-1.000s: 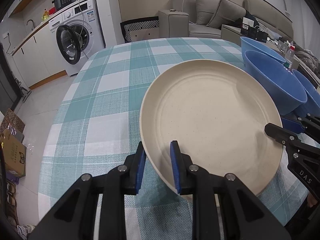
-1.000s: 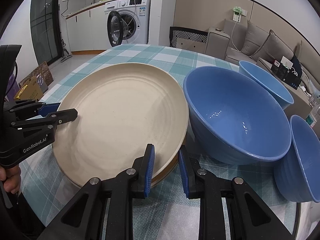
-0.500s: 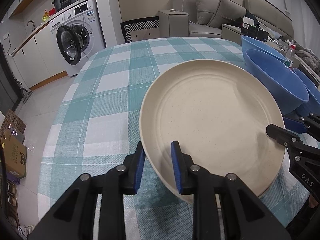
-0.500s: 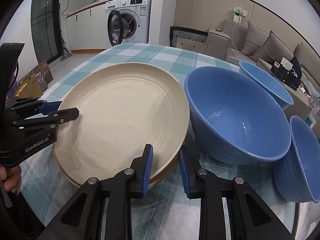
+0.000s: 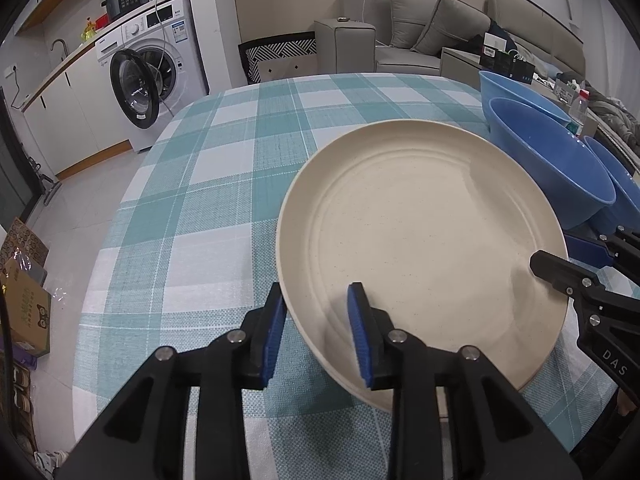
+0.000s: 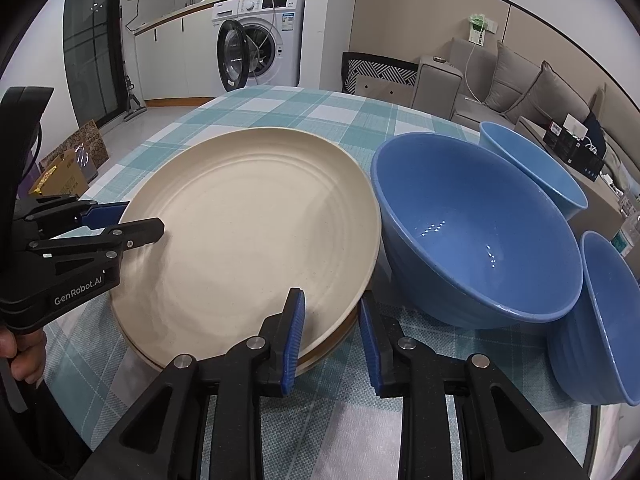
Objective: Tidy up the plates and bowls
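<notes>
A large cream plate (image 5: 420, 240) (image 6: 256, 232) lies on a brown-edged plate (image 6: 336, 342) on the checked table. My left gripper (image 5: 318, 332) (image 6: 140, 218) straddles the cream plate's near left rim. Its jaws are opening and the pads (image 5: 360, 336) stand off the rim. My right gripper (image 6: 331, 340) (image 5: 554, 250) straddles the stack's right rim. Its jaws are opening too, with a small gap at each pad (image 6: 294, 336). Three blue bowls stand to the right: a big one (image 6: 480, 240) (image 5: 548, 160), one behind it (image 6: 532, 160) and one at the table's edge (image 6: 608, 320).
The teal checked tablecloth (image 5: 224, 184) lies bare to the left of and behind the plates. A hand (image 6: 20, 356) holds the left gripper. Off the table are a washing machine (image 5: 152, 72), a grey sofa (image 5: 432, 28) and cardboard boxes (image 5: 24, 304) on the floor.
Both pairs of jaws have spread a little around the plate's rim. Neither hand has moved, and the plate stays where it was.
</notes>
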Demonstrator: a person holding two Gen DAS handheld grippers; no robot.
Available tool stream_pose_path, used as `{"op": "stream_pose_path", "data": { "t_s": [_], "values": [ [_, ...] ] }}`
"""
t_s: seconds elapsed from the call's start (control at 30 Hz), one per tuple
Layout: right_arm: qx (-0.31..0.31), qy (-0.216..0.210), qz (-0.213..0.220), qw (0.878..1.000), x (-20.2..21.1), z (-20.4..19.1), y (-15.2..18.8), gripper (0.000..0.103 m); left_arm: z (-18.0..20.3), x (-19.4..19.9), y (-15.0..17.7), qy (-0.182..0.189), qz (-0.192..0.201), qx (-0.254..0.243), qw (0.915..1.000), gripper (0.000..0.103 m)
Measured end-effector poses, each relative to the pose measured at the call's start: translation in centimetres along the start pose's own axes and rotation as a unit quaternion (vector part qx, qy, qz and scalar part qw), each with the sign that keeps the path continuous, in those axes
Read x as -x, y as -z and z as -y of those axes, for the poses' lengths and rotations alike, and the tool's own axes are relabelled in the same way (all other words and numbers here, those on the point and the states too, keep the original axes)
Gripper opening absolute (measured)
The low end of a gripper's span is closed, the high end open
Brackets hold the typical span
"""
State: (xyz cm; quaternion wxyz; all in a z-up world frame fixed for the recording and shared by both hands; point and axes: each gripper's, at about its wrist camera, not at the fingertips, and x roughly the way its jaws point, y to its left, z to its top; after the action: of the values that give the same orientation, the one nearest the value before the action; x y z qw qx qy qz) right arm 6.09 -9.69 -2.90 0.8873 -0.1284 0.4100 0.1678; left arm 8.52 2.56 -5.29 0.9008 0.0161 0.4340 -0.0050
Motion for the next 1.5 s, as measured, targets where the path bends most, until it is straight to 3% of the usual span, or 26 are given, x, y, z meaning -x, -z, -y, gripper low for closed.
{"op": "stream_pose_path", "data": {
  "t_s": [0.23,0.63,0.7,0.77,0.8,0.83,0.9,1.03,1.17,1.5],
  "values": [
    [-0.001,-0.006,-0.005,1.000,-0.1,0.1,0.1,0.034,0.5,-0.2,0.2,0.010,-0.008,-0.004,0.9999,0.045],
    [0.007,-0.014,0.005,1.000,0.5,-0.2,0.1,0.052,0.2,0.3,0.1,0.025,-0.007,0.005,0.9997,0.053],
    [0.007,-0.023,0.007,1.000,0.7,-0.3,0.1,0.064,0.0,0.6,0.1,0.031,-0.002,0.009,0.9995,0.055],
    [0.004,-0.031,0.009,0.999,0.8,-0.3,0.1,0.069,-0.2,0.9,0.0,0.033,0.002,0.010,0.9994,0.058],
    [0.005,-0.033,0.010,0.999,0.8,-0.4,0.0,0.070,-0.2,1.1,-0.1,0.033,0.005,0.011,0.9994,0.060],
    [0.008,-0.036,0.011,0.999,0.9,-0.5,0.0,0.071,-0.3,1.3,-0.1,0.032,0.008,0.011,0.9994,0.069],
    [0.009,-0.043,0.014,0.999,1.0,-0.6,0.0,0.084,-0.5,1.8,-0.1,0.031,0.022,0.013,0.9992,0.081],
    [0.015,-0.049,0.020,0.998,1.3,-0.9,-0.1,0.088,-0.6,2.2,-0.4,0.027,0.032,0.012,0.9991,0.097],
    [0.020,-0.052,0.025,0.998,1.6,-1.2,-0.1,0.099,-0.8,2.4,-0.6,0.030,0.033,0.016,0.9989,0.099],
    [0.022,-0.063,0.042,0.997,3.1,-1.4,-0.7,0.102,-1.0,3.9,-1.0,0.028,0.055,0.021,0.9979,0.099]
  ]
}}
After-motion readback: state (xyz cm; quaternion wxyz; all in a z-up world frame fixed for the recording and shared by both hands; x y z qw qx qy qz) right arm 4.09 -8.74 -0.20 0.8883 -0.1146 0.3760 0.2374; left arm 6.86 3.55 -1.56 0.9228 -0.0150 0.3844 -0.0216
